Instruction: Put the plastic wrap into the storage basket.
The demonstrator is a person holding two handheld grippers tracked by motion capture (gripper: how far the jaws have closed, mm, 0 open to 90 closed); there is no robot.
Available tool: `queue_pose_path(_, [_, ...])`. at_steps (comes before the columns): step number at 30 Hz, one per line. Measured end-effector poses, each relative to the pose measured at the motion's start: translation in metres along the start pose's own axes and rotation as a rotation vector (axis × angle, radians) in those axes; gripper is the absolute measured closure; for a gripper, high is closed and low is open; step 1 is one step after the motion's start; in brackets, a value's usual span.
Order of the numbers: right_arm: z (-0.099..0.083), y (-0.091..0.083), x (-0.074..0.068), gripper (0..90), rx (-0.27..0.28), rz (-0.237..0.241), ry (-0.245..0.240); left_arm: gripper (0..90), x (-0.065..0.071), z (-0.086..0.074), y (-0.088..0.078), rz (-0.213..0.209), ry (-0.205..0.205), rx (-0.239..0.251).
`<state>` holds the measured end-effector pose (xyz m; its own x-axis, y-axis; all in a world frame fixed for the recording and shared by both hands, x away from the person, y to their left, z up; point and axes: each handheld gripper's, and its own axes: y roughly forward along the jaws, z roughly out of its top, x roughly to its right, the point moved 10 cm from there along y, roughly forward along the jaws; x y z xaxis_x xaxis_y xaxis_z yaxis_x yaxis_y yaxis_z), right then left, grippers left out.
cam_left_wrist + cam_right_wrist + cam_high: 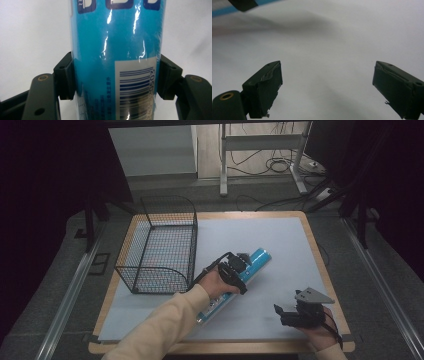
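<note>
A long blue cylindrical pack (258, 260) with a barcode label lies diagonally on the white table sheet (280, 240). My left gripper (239, 266) is clamped across its middle; in the left gripper view both jaws press the sides of the blue pack (117, 50). Over the sheet near the front right edge, my right gripper (280, 312) is held open with nothing between its jaws. The right gripper view shows this gripper (327, 85) above bare white sheet, with a strip of the blue pack (227, 10) at the top left.
A black wire basket (160, 247), empty, stands on the left part of the table. The wooden table edge (320, 255) borders the sheet. Beyond the table are a desk frame (260, 150) and floor cables.
</note>
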<state>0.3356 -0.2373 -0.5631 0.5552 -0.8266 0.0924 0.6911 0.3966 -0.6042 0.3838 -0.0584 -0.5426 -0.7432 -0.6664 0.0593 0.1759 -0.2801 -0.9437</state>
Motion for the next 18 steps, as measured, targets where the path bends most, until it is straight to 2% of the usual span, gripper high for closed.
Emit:
queue_pose_path(7, [0.0, 0.0, 0.0, 9.5, 0.001, 0.0, 0.0, 31.7, -0.006, 0.005, -0.023, 0.01, 0.014, 0.017])
queue_pose_path(18, [0.0, 0.0, 0.001, 9.5, 0.0, 0.0, -0.001, 31.7, -0.013, 0.005, -0.035, 0.021, 0.023, 0.012])
